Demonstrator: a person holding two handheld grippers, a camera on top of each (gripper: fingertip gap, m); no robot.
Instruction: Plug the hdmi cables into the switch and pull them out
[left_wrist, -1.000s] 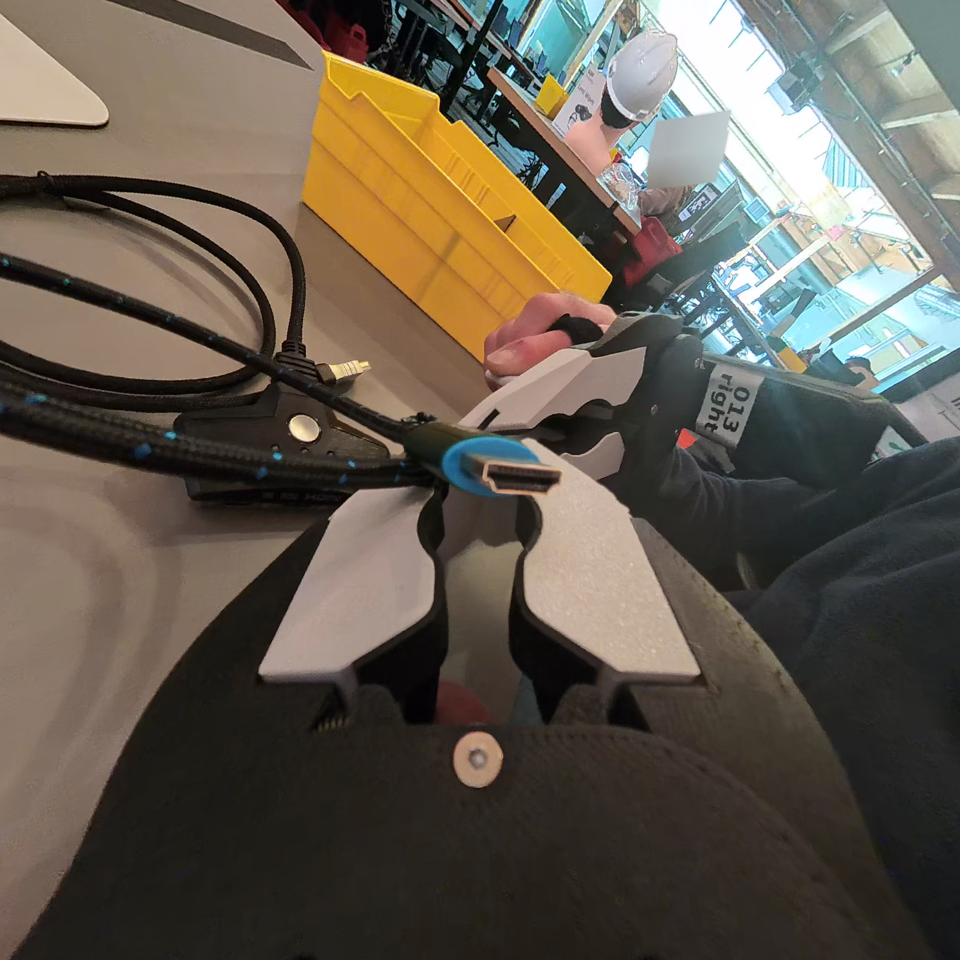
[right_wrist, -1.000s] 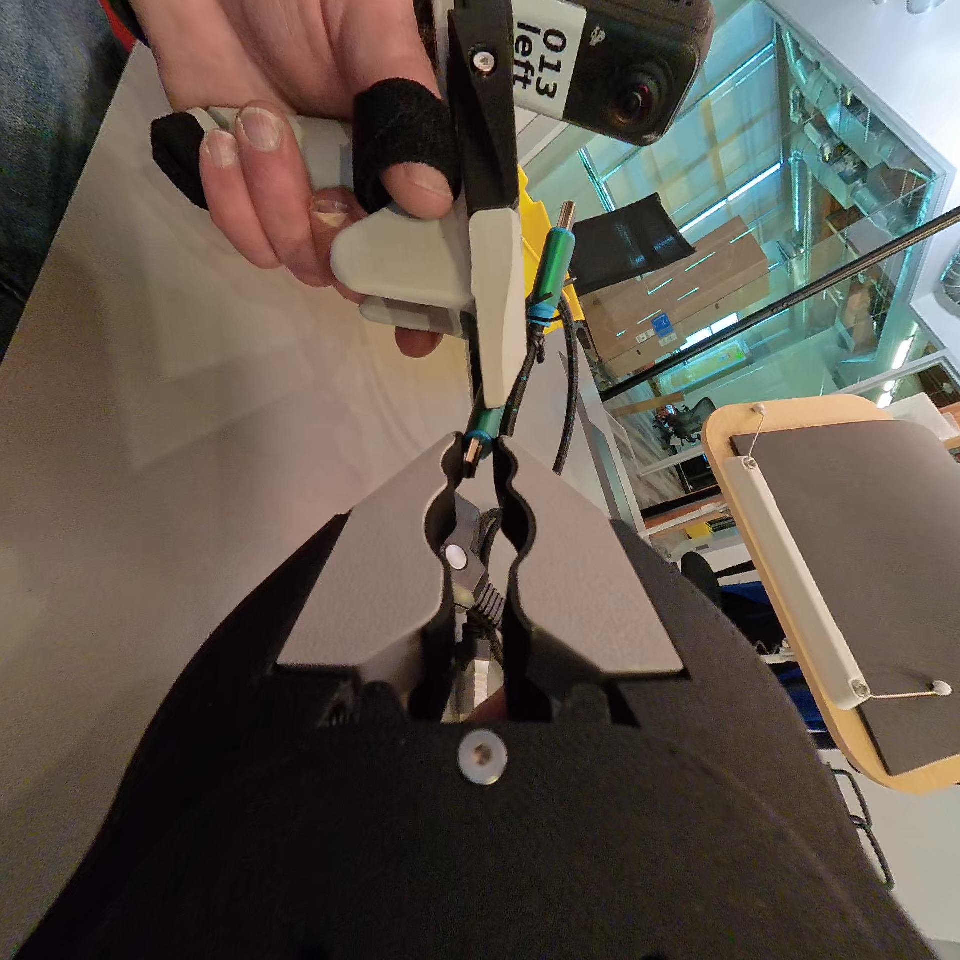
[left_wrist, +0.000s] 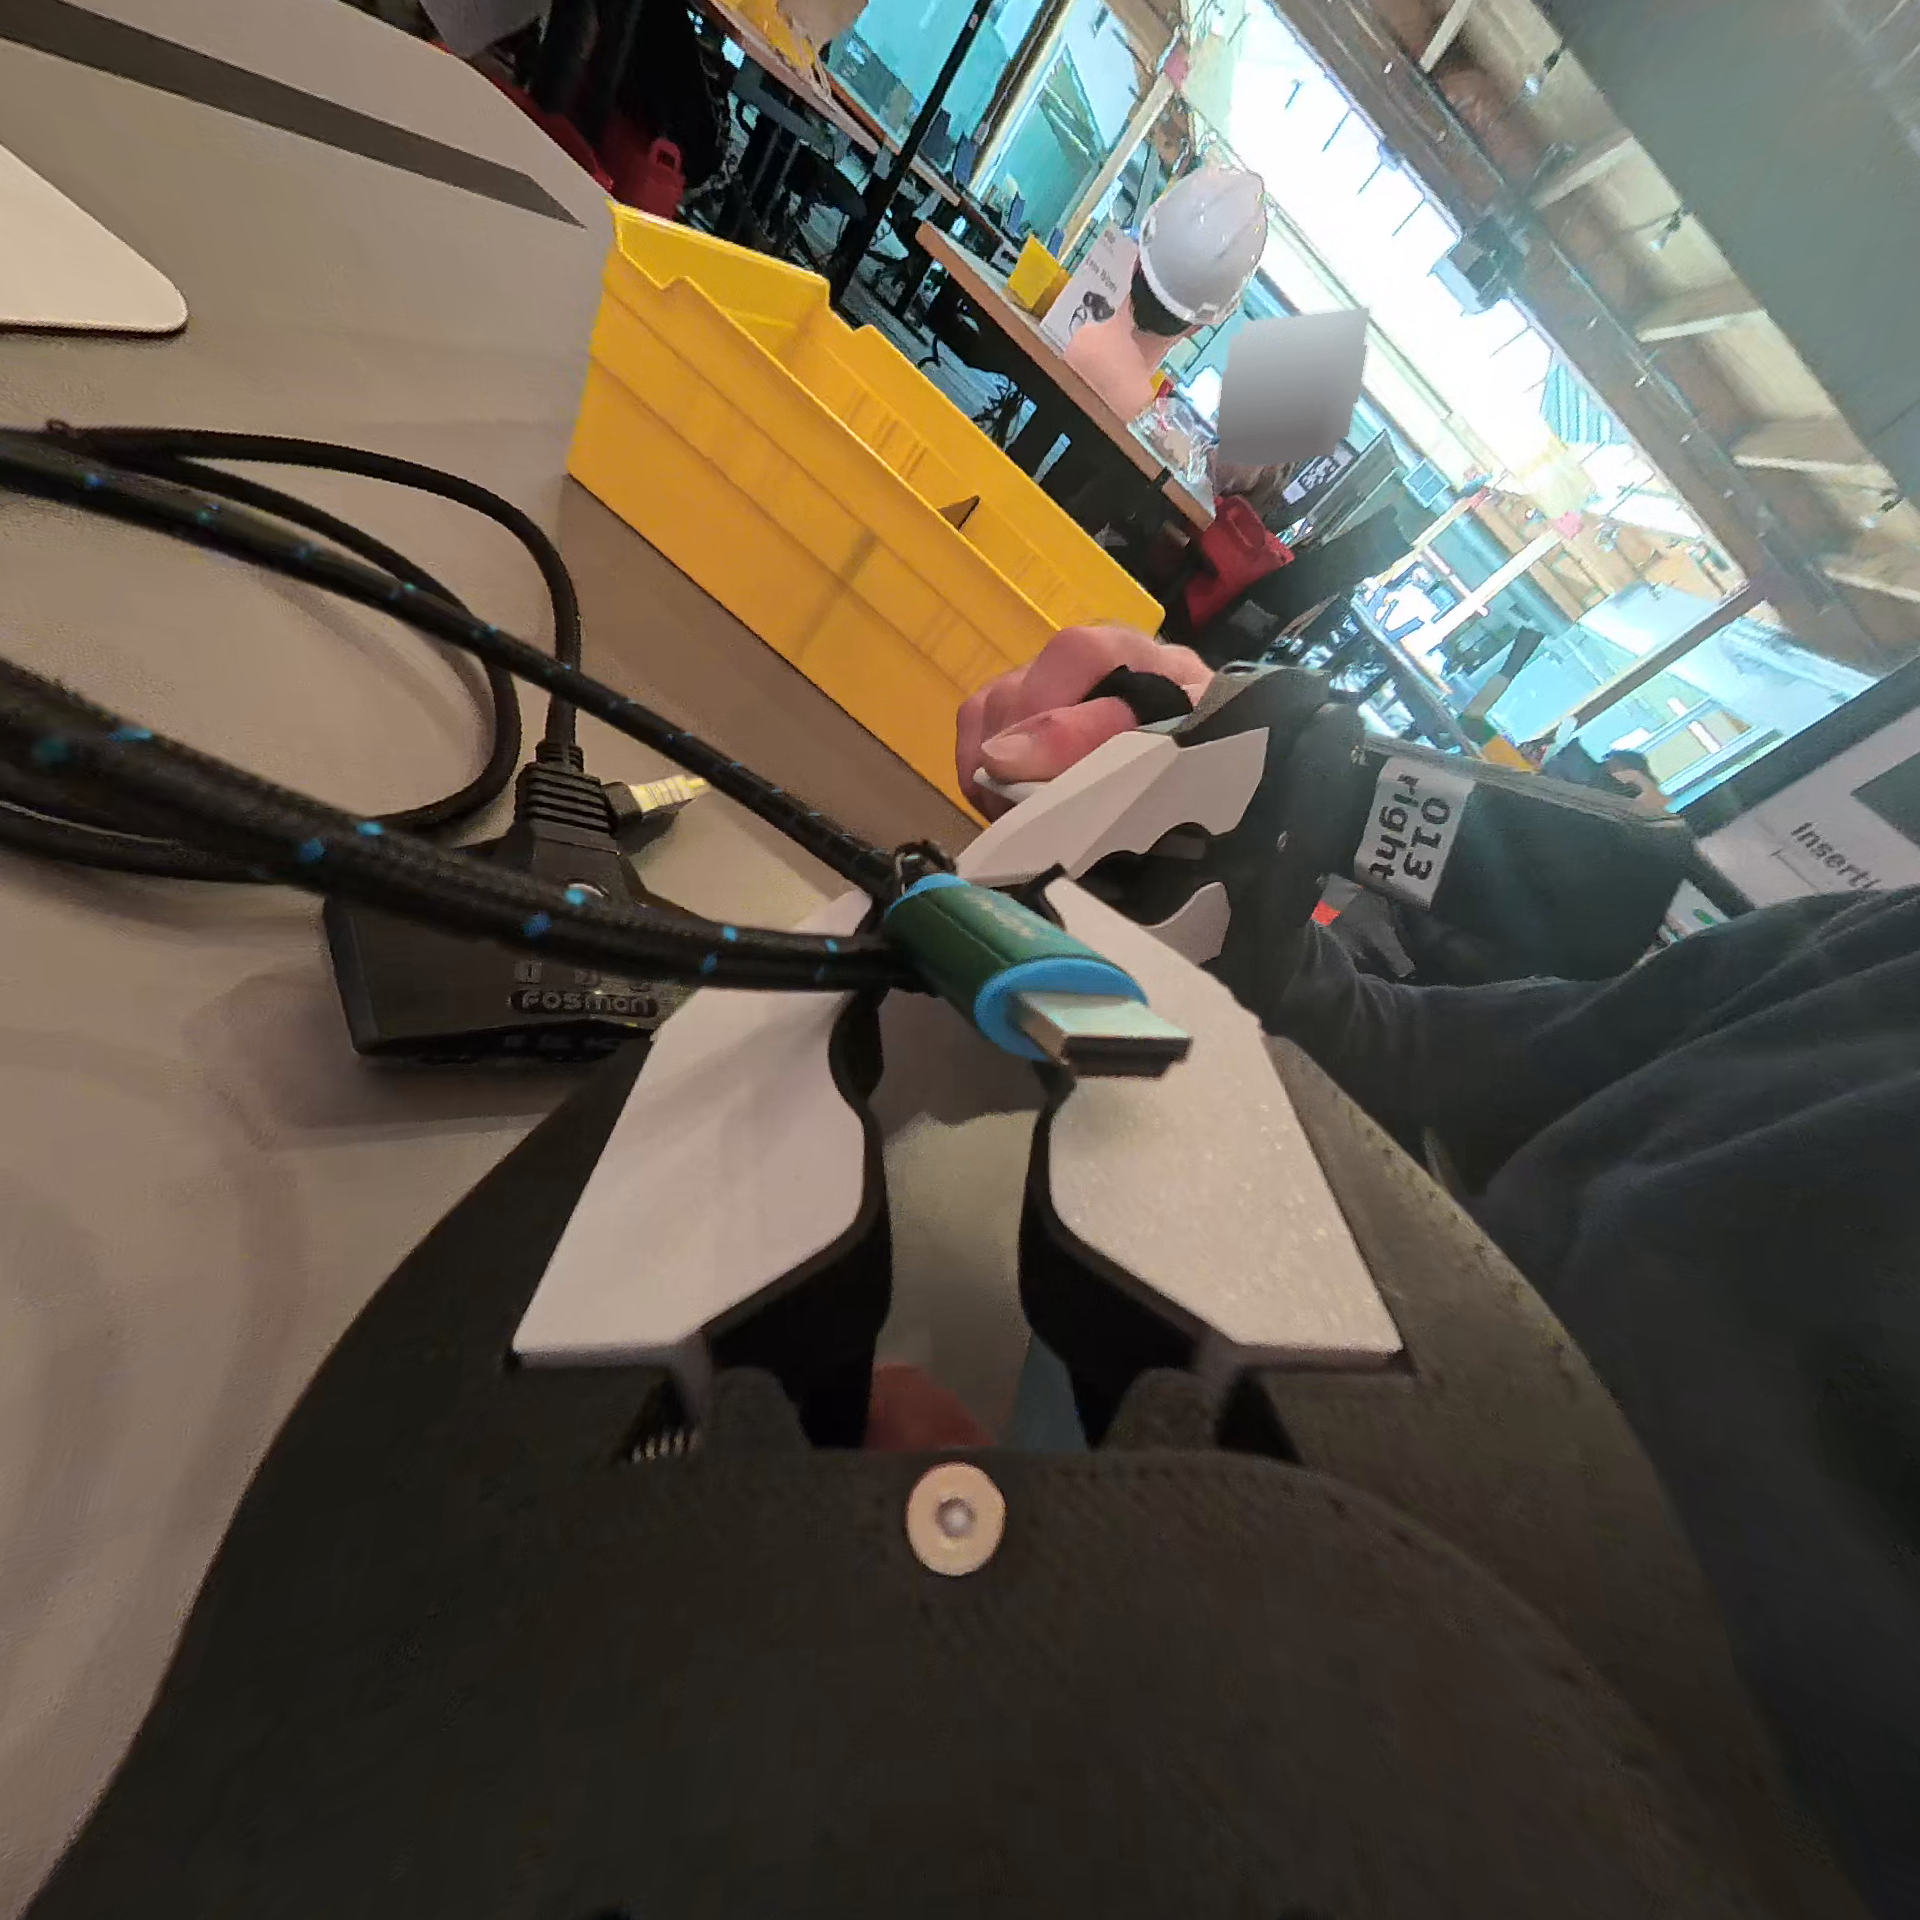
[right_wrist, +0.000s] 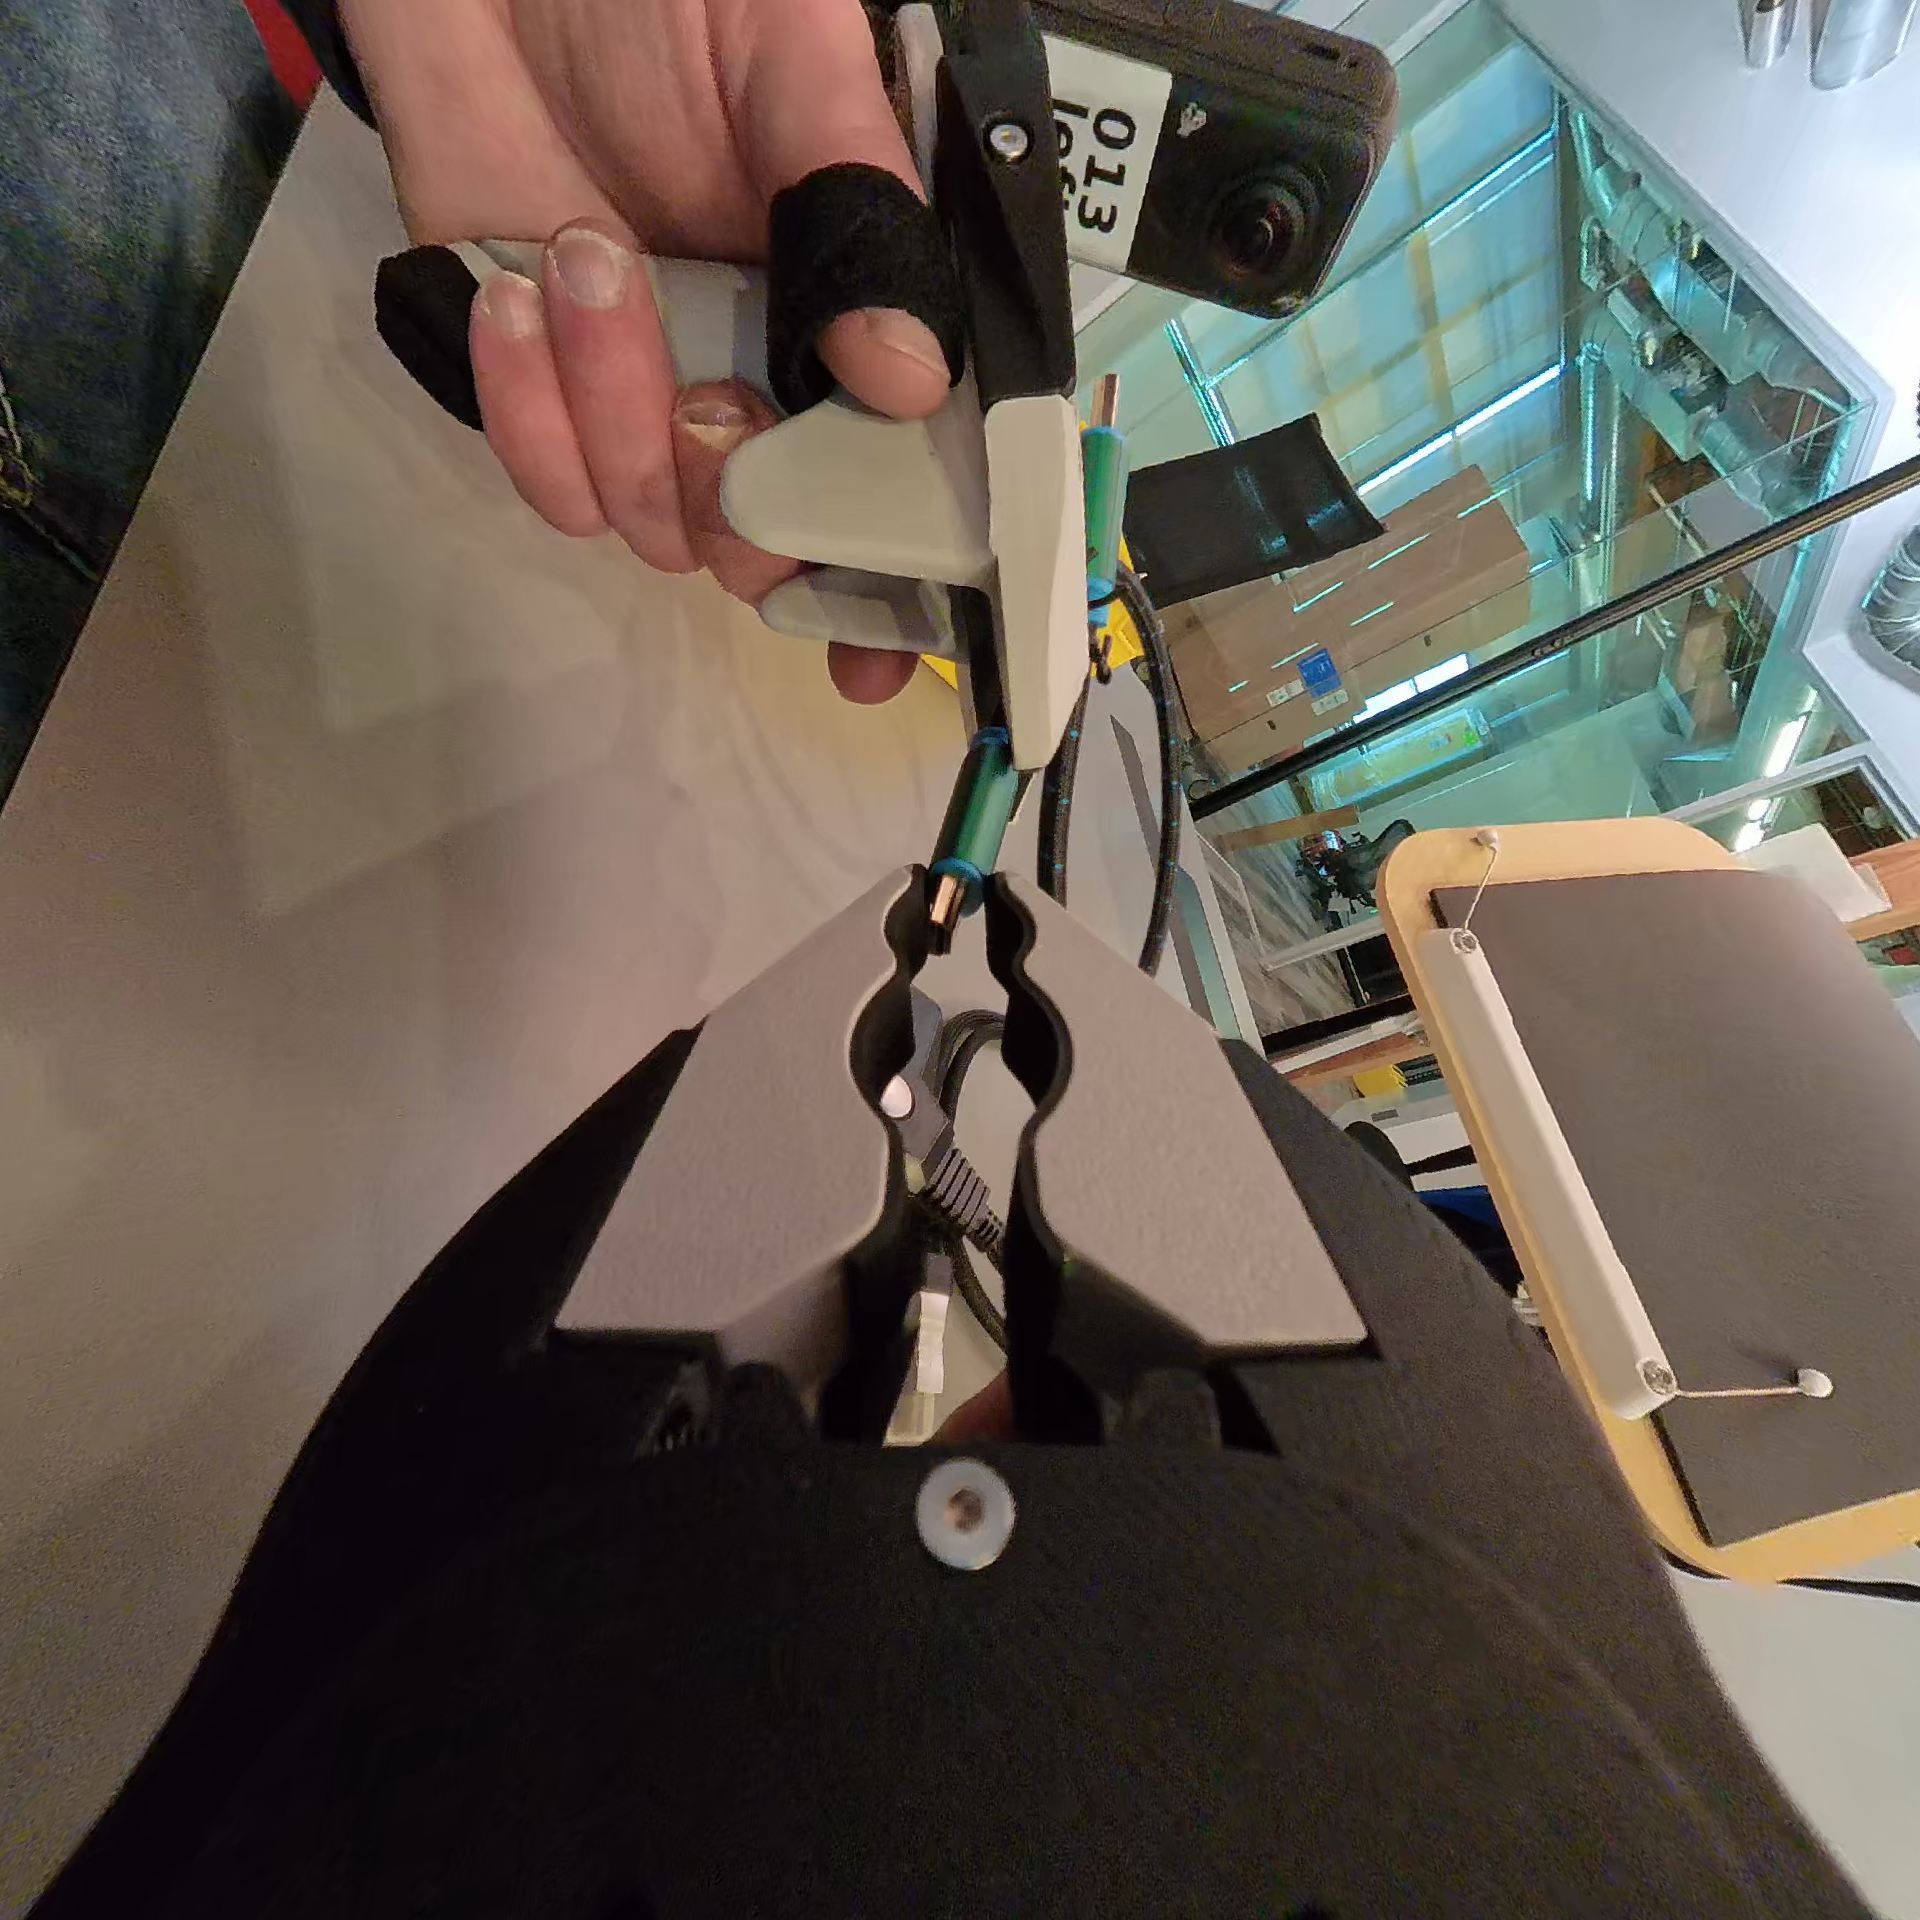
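Note:
My left gripper (left_wrist: 951, 925) is shut on a black braided HDMI cable (left_wrist: 436, 883) at its tips. A green plug with a blue collar (left_wrist: 997, 956) lies across its right finger, metal end toward the camera. In the right wrist view the left gripper (right_wrist: 1034, 727) has that plug (right_wrist: 1101, 488) beside its finger. A second green plug (right_wrist: 977, 821) points from its tip at my right gripper (right_wrist: 954, 904). The right jaws stand nearly closed, with that plug's metal end between the tips. The black switch (left_wrist: 468, 997) lies on the grey table (left_wrist: 260, 1247). It also shows through the right finger gap (right_wrist: 925, 1081).
A yellow bin (left_wrist: 831, 499) stands on the table behind the switch. The switch's own short lead ends in a loose plug (left_wrist: 665, 795). A white flat slab (left_wrist: 62, 270) lies far left. A wood-edged dark board (right_wrist: 1662, 1143) stands right of the right gripper. My left and right fingertips are right by each other.
The left gripper has drawn back a little from the right one, so more of the second plug shows. The first plug now slants lower and to the right. Both jaws look unchanged.

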